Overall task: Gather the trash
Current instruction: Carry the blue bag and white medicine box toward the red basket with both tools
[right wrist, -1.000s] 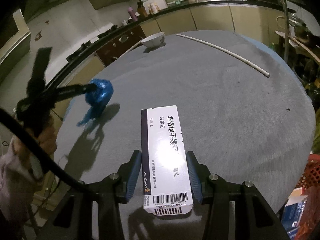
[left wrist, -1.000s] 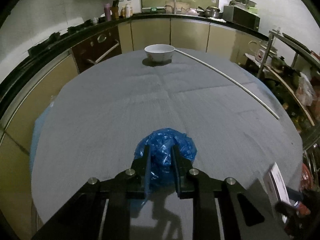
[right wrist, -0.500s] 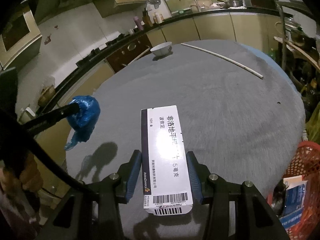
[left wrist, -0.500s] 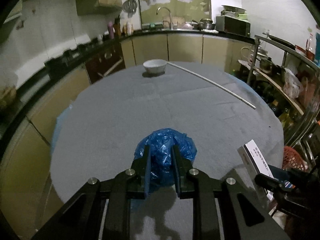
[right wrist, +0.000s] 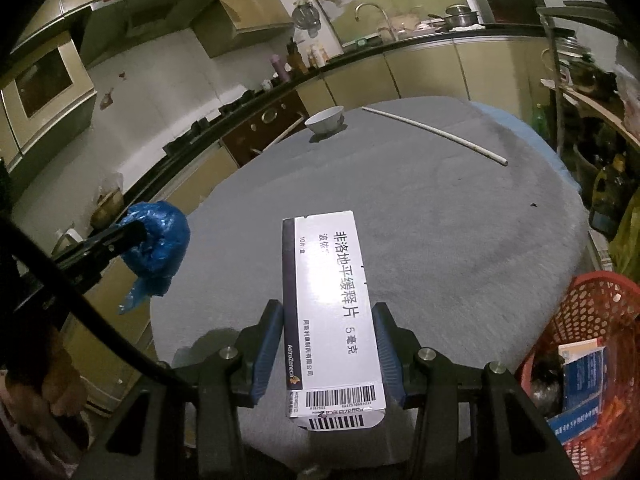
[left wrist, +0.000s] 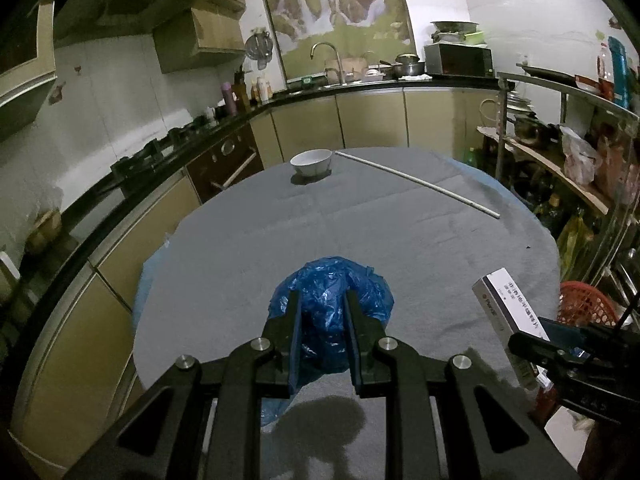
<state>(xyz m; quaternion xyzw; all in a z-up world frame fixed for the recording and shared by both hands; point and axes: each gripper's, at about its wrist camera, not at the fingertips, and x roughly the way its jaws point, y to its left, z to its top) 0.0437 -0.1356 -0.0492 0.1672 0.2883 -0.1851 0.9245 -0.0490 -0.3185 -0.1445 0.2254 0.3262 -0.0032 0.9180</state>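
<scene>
Crumpled blue plastic bag (left wrist: pixel 332 308) sits pinched between the two fingers of the left claw (left wrist: pixel 321 320), lifted clear above the grey round worktop (left wrist: pixel 360 232). Beyond the bag, at the worktop's far edge, stands a white bowl (left wrist: pixel 311 162), with a long white rod (left wrist: pixel 416 182) lying slantwise just right of it. To the bag's right the medicine box (left wrist: pixel 506 312) shows in the other claw, with a red basket (left wrist: pixel 584 306) past the worktop's rim behind it.

From the right wrist, the right claw (right wrist: pixel 328 354) grips the white medicine box (right wrist: pixel 328 300) by its long sides, above the worktop's near edge. The red basket (right wrist: pixel 592 352) stands right of the box, below the rim, with printed packets inside. Left of the box the bag (right wrist: pixel 158 240) hangs from the left claw (right wrist: pixel 132 236), off the worktop's side. Nothing lies between box and basket.
</scene>
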